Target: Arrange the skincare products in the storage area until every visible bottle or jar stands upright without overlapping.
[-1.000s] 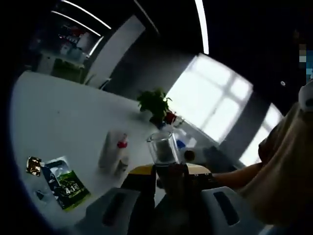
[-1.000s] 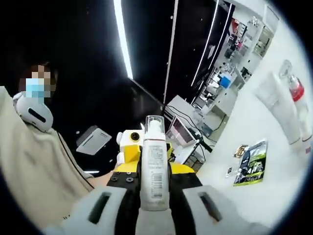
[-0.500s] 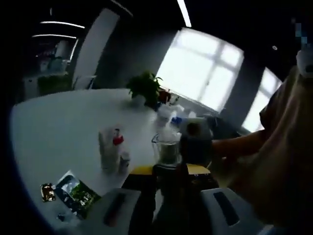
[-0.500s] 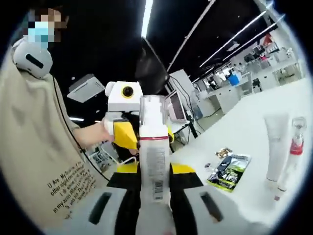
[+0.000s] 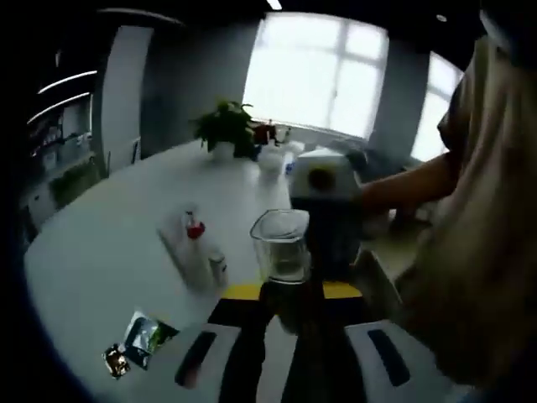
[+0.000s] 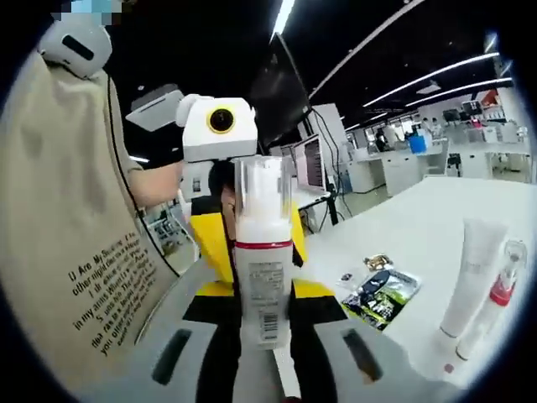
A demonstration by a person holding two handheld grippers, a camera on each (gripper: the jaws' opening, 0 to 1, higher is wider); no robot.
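Right gripper view: your right gripper (image 6: 263,357) is clamped on the white pump bottle (image 6: 261,277), held upright above the white table (image 6: 419,227). Right of that bottle, a white tube (image 6: 468,281) and a red-collared bottle (image 6: 493,302) stand on the table, a green sachet (image 6: 382,295) between. Your left gripper (image 5: 285,357) grips a dark bottle (image 5: 289,290) with a clear cap (image 5: 281,245).
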